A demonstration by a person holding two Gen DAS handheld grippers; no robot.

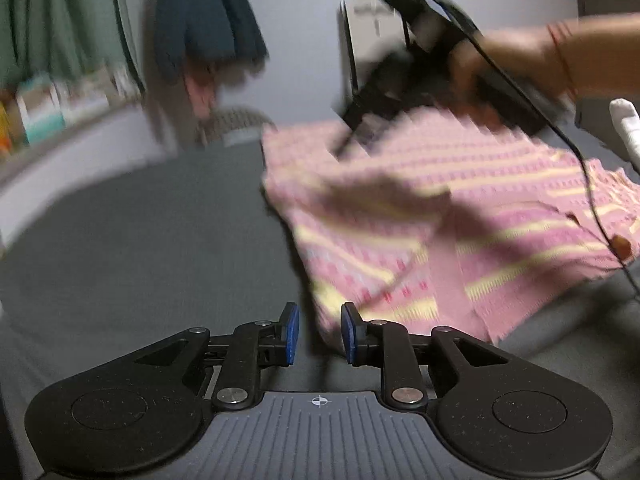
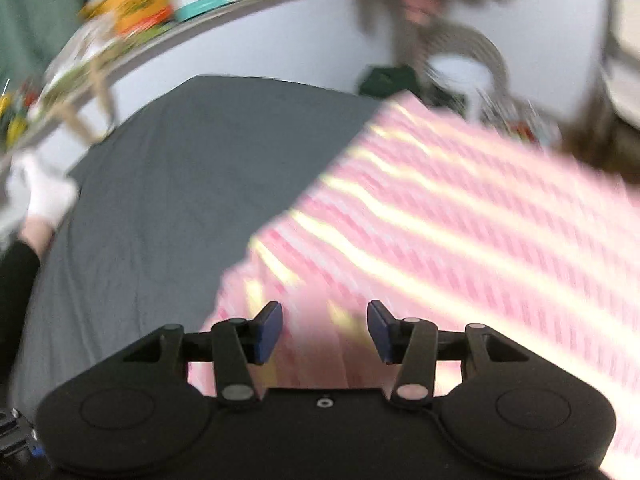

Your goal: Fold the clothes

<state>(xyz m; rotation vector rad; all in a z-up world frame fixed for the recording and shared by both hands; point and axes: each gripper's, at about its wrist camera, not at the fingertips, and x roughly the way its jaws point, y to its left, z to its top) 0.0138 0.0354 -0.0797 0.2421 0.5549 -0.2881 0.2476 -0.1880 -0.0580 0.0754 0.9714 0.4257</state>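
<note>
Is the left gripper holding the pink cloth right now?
No, the left gripper is open and empty, beside the pink cloth.

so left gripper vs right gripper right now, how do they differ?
Left gripper has a narrower gap and sits over the grey sheet at the pink striped cloth's corner. Right gripper gapes wider, directly over that cloth. Both are open, holding nothing.

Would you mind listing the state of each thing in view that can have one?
Left tool: open, empty, at the near corner of the cloth.
Right tool: open, empty, over the cloth.
Pink and yellow striped cloth: spread on the bed, not yet folded small.
Grey bed sheet: laid flat, lightly creased.
Dark garment: hanging on the wall.
</note>
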